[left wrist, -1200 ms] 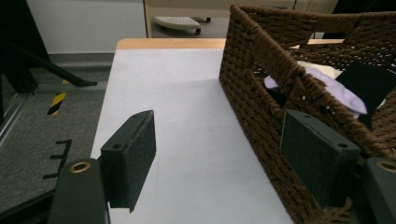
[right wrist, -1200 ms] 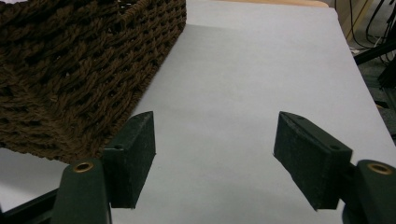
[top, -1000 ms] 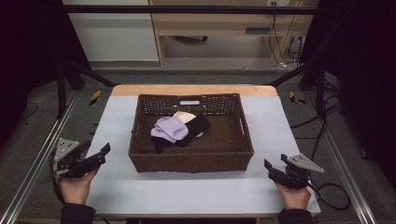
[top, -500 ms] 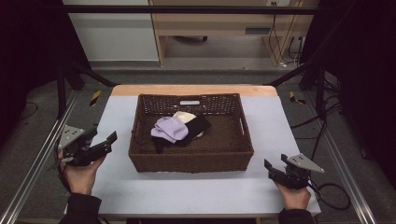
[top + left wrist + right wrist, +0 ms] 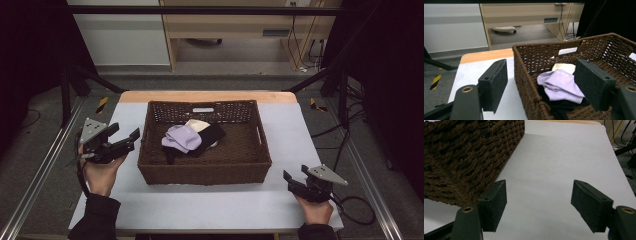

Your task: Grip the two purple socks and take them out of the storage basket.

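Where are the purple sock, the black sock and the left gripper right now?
purple sock (image 5: 183, 137), high view, middle of its folded top.
black sock (image 5: 210, 136), high view, on the flat part right of the purple one.
left gripper (image 5: 124, 137), high view, midway between its open fingertips.

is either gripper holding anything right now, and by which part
Nothing is held. The left gripper hangs open beside the basket; the right gripper rests open on the table, jaws apart and empty.

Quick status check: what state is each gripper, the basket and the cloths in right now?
Left gripper: open, empty, raised beside the basket.
Right gripper: open, empty, low over the table.
Brown wicker basket: upright, holding cloths.
Lilac cloth: crumpled, on top.
Black cloth: beneath lilac.
Cream cloth: partly covered.
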Demonstrator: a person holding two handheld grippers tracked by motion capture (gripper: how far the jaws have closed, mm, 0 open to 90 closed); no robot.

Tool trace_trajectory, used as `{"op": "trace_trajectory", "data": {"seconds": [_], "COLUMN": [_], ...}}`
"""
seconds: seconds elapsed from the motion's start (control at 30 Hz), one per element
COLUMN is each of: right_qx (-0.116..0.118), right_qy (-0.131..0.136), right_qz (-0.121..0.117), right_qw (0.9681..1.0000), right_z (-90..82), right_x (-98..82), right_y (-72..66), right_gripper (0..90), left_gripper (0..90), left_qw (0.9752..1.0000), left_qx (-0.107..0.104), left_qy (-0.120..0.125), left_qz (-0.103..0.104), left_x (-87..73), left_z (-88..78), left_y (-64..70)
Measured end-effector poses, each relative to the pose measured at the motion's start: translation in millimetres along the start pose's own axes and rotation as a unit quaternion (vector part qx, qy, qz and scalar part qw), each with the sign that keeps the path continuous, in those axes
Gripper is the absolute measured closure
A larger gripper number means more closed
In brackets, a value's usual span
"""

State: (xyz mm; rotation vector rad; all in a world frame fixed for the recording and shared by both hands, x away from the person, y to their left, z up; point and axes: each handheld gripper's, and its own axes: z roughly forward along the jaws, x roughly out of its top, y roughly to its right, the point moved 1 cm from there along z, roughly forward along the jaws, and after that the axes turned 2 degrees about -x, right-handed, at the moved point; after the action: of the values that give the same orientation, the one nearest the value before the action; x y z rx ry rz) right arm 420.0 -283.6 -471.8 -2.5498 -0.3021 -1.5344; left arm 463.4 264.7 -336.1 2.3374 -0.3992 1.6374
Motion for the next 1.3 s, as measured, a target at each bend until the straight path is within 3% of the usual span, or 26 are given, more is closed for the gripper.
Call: {"op": "trace_trajectory", "data": {"seconds": [0.4, 0.5, 0.7, 0.97, 1.3], "right_qx": [0.001, 0.002, 0.001, 0.001, 0.002], "right_qy": [-0.001, -0.001, -0.002, -0.003, -0.006], "right_qz": [0.001, 0.002, 0.0, -0.002, -0.002], "right_qw": [1.0, 1.0, 1.0, 1.0, 1.0], "right_z": [-0.1, -0.3, 0.0, 1.2, 1.5], "right_x": [0.4, 0.6, 0.7, 0.7, 0.5], "right_y": [0.3, 0.3, 0.7, 0.7, 0.2], "right_gripper": [29.1, 29.3, 29.4, 29.4, 29.6], "left_gripper": [27.3, 27.6, 27.7, 27.2, 29.6], "left_qw": [0.9996, 0.9993, 0.9992, 0.9991, 0.9982], "left_qx": [-0.009, -0.013, -0.015, -0.02, -0.023], "left_qy": [-0.003, -0.011, -0.026, -0.034, -0.043], "left_qz": [0.026, 0.033, 0.028, 0.014, 0.034], "left_x": [23.3, 27.8, 32.9, 32.9, 25.2], "left_z": [21.4, 34.8, 57.9, 81.6, 114.6], "left_y": [20.8, 26.5, 29.8, 35.1, 39.6]}}
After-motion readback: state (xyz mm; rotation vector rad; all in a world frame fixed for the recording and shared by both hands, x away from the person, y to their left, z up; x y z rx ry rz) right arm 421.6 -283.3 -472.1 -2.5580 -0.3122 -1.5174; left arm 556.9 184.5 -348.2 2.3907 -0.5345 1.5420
